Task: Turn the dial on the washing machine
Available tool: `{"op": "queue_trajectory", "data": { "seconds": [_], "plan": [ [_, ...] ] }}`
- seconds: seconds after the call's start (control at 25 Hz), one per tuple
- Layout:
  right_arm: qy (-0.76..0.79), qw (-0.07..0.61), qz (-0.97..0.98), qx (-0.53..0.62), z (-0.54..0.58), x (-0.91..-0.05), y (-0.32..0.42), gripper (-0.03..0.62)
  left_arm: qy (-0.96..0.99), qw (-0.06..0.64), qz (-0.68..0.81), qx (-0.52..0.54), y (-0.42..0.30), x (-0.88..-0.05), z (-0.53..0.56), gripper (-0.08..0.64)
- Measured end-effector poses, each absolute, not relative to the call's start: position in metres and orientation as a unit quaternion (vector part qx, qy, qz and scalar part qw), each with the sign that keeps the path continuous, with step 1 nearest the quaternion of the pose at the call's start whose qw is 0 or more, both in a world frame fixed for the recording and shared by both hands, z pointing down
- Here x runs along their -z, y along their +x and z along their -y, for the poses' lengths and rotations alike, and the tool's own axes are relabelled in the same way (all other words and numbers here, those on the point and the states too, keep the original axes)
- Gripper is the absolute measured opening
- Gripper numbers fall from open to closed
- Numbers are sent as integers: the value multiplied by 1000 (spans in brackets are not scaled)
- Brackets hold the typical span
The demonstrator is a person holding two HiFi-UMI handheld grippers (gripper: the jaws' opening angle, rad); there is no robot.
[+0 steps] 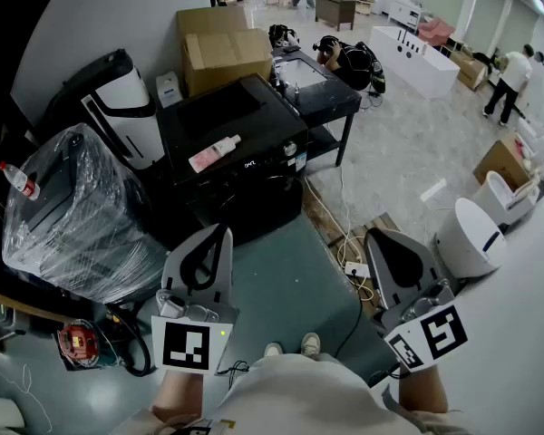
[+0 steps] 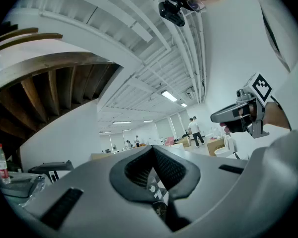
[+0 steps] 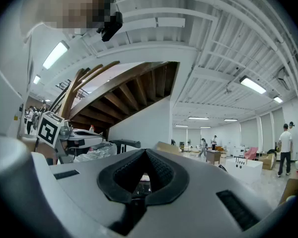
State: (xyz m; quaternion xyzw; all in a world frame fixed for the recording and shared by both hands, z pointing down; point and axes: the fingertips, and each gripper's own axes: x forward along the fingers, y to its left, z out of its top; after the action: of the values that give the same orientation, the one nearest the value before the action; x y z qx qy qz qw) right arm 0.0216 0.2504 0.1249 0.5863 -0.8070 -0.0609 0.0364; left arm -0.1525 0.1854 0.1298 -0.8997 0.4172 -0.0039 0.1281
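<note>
The black washing machine (image 1: 219, 116) stands in the middle of the head view, with a pink bottle (image 1: 215, 152) lying on its lid. A small round dial (image 1: 290, 150) sits at the right end of its front control strip. Both grippers are held low near the person's body, well short of the machine. My left gripper (image 1: 220, 231) is shut with nothing between its jaws, and my right gripper (image 1: 371, 236) is likewise shut and empty. The left gripper view has its closed jaws (image 2: 153, 148) aimed at the ceiling; the right gripper view shows the same (image 3: 146, 152).
A plastic-wrapped appliance (image 1: 72, 207) with a water bottle (image 1: 18, 179) on it stands left of the machine. Behind are cardboard boxes (image 1: 222, 53) and a black table (image 1: 326, 93). Cables and a power strip (image 1: 354, 265) lie on the floor; a white round appliance (image 1: 467, 234) stands at the right.
</note>
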Motion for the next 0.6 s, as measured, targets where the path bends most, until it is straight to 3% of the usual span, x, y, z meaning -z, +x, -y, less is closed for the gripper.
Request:
{"op": "queue_trajectory", "data": {
  "seconds": [0.6],
  "plan": [
    [606,-1,795,34,-247,-127,33,28,-902,108,-417,16,-170,-141,-177,18]
  ]
}}
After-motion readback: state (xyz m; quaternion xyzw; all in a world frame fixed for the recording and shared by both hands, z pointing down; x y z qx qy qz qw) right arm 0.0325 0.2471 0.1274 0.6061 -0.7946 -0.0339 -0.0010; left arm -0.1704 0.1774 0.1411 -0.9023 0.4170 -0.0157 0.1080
